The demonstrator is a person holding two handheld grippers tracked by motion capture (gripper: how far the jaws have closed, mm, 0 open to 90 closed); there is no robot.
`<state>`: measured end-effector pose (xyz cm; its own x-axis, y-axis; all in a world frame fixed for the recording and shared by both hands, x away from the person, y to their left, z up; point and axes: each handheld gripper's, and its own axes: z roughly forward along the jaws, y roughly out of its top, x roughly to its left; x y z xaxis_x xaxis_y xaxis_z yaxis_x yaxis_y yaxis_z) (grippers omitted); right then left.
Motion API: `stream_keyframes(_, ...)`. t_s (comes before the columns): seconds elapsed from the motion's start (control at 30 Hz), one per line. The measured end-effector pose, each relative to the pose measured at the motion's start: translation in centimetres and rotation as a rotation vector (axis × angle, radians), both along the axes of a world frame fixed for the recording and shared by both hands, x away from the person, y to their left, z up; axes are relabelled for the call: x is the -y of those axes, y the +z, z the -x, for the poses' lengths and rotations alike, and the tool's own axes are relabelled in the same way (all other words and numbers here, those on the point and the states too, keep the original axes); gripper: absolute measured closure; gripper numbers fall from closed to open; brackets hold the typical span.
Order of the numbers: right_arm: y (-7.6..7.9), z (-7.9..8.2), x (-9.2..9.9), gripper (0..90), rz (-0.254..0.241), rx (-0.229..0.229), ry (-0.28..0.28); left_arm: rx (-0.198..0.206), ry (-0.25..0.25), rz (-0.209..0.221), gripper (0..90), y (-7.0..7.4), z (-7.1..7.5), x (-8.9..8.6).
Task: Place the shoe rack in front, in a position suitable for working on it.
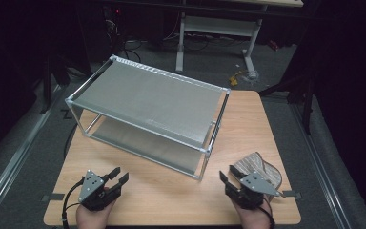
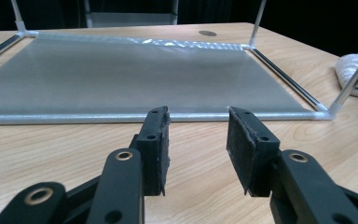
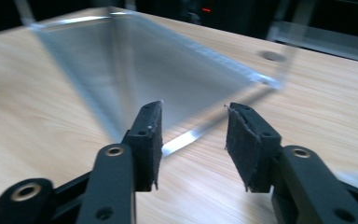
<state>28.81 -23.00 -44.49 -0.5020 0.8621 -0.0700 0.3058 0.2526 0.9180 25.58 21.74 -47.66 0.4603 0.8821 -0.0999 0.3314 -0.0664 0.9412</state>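
High view: a two-tier rack (image 1: 147,112) with grey mesh shelves and a thin metal frame stands diagonally on the wooden desk (image 1: 248,119), taking up the far and middle part of the surface. A folded cloth (image 1: 261,168) lies flat at the near right edge of the desk, just beside the rack's near right corner post and apart from it. The placement reads as a staging layout: the rack is set where both hands can reach its open front, and the cloth waits at the side where the right hand works.

Left claw (image 1: 116,177): held low over the near left part of the desk, pointing toward the rack's lower shelf (image 2: 135,79). Jaws stand partly open, with a moderate gap. Nothing lies between the pads; in the left gripper view bare desk shows through the gap. The claw touches neither rack nor cloth. The cloth (image 2: 356,70) appears at the right border of that view, behind a frame post.

Right claw (image 1: 231,179): held over the near right part of the desk, just beside the cloth, which lies behind and to the right of its body. It points toward the rack's near corner rather than at the cloth. Jaws stand partly open, to a moderate gap, and hold nothing. The right gripper view is blurred, consistent with a hand in motion; the rack's lower shelf (image 3: 168,79) lies ahead of the pads.

Judgement: neither claw is committed to a grasp.
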Motion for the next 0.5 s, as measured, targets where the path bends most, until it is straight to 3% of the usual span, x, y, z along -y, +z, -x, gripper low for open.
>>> stream_keyframes(0.2, -0.9, -0.8, 4.8, 44.2, 0.001, -0.033, -0.121, 0.004, -0.009, -0.026, 56.7, 0.0, 0.1, 0.3)
stream_keyframes(0.4, -1.3, -1.0, 7.3, 38.6, 0.073, -0.022, -0.210, 0.002, -0.015, -0.026, 55.8, -0.1, 0.0, 0.2)
stream_keyframes(0.5, -1.8, -1.4, 8.6, 34.7, 0.068, -0.054, -0.248, 0.000, -0.019, -0.025, 55.5, -0.2, -0.1, 0.2)
